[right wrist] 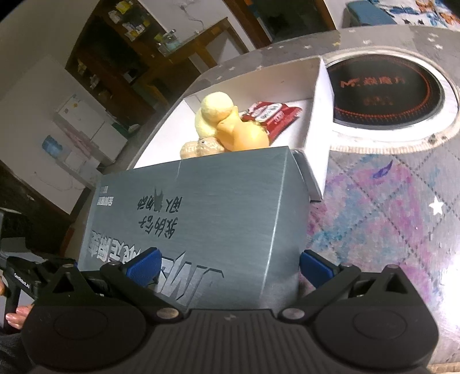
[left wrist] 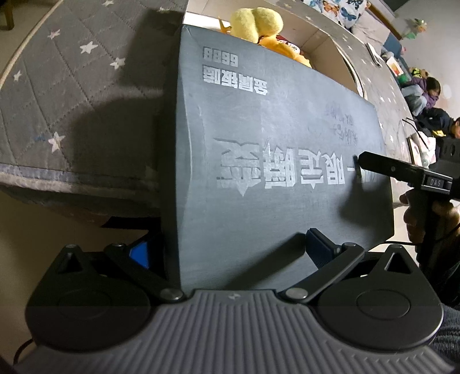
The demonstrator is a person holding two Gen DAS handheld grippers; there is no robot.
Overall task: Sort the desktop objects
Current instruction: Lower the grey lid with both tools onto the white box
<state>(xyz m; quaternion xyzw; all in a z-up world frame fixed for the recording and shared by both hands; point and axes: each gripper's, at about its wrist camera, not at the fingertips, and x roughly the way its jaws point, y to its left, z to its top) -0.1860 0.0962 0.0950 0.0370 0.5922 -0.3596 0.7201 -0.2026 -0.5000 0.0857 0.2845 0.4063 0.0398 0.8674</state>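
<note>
A grey box lid (left wrist: 273, 149) with silver lettering is held between both grippers, above the near side of an open white box (right wrist: 319, 120). My left gripper (left wrist: 230, 253) is shut on the lid's left corner, one blue pad on each face. My right gripper (right wrist: 230, 266) is shut on the lid's right corner (right wrist: 201, 218); it also shows in the left wrist view (left wrist: 359, 164). Inside the box lie a yellow plush duck (right wrist: 221, 120), a red snack packet (right wrist: 270, 115) and peanut-shaped items (right wrist: 202, 146). The duck's top shows over the lid (left wrist: 256, 23).
The box sits on a round table with a grey star-pattern quilted cover (left wrist: 72, 86). A round black induction hob (right wrist: 385, 92) is set into the table behind the box. People sit at the far right (left wrist: 428, 95). Shelves and a wooden table (right wrist: 184, 49) stand beyond.
</note>
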